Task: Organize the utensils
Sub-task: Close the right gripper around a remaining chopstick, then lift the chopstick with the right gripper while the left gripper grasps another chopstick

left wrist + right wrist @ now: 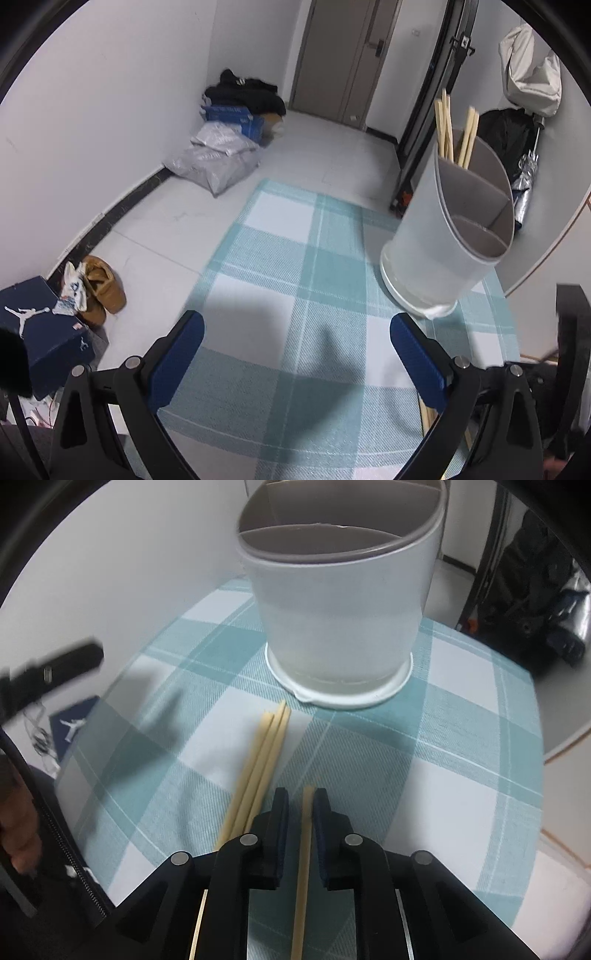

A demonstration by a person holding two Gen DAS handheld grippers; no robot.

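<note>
- White walls and pale floor tiles surround a counter (280, 258) covered by a teal-and-white checked cloth; a grey door (347, 55) stands at the far end of the room.
- Left tool (295, 354) hovers over the cloth with its blue-padded fingers spread wide apart, nothing between them.
- Right tool (300, 805) sits low over the counter, pointing toward the holder, its fingers closed to a narrow gap around a single chopstick (304, 849) that runs back under the tool.
- Three loose chopsticks (264, 757) lie side by side on the cloth, just left of the right tool, tips just short of the holder's base.
- A white frosted utensil holder (340, 620) stands upright on the cloth, its inside split by grey dividers.
- More chopsticks (452, 125) stand upright in the holder's far compartment.
- A navy shoebox (40, 325) and a tan boot (103, 288) lie on the floor to the left.
</note>
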